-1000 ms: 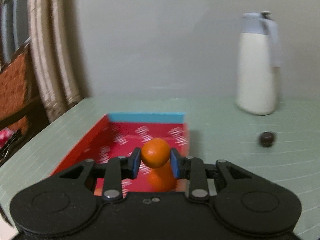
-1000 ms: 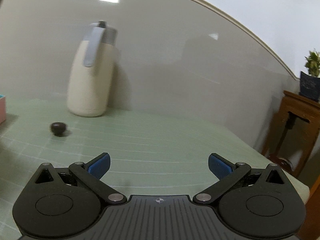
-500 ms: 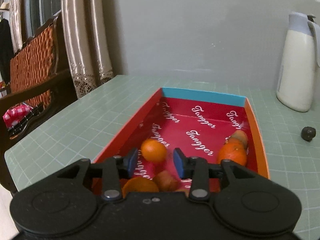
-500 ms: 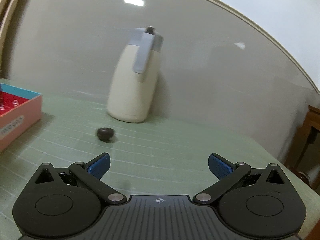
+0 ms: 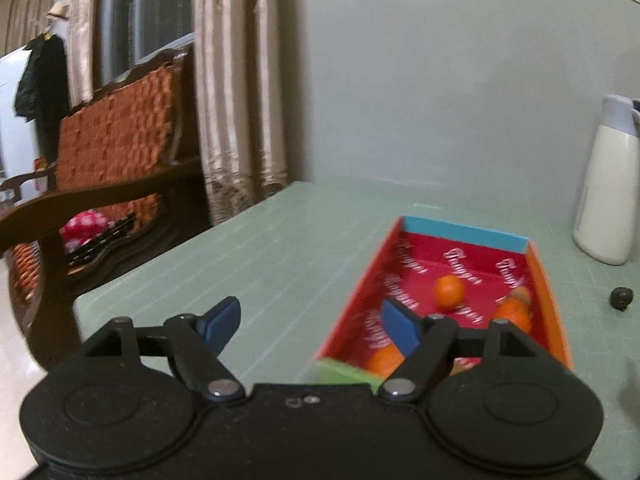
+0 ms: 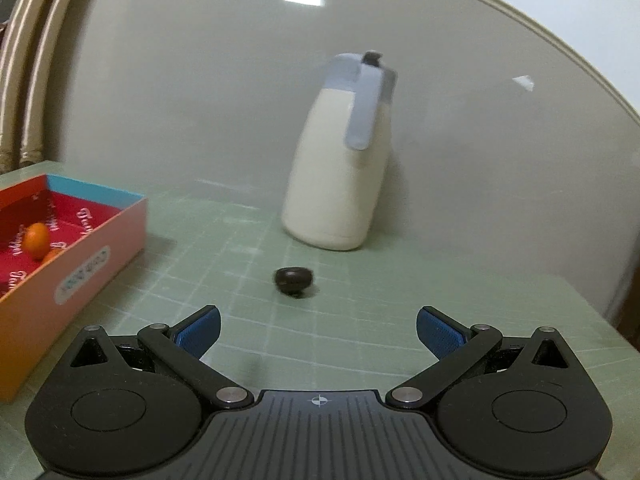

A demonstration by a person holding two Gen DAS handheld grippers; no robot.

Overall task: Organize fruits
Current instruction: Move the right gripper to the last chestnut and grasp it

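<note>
Oranges (image 5: pixel 449 289) are seen lying loose in the red box (image 5: pixel 548 280); the left tongs (image 5: pixel 310 326), just opened, and right tongs (image 6: pixel 318 330) are spread, empty.

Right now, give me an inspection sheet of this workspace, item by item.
Surface: green gridded table.
Job's things: red box holds several oranges; small dark fruit lies on the table outside it.
Clutter: cream jug standing upright near the wall.
Grippers: left gripper open, jaws just opened, nothing between them; right gripper open, empty.
Cables: nothing seen.
Surroundings: wooden bench, curtains.
</note>
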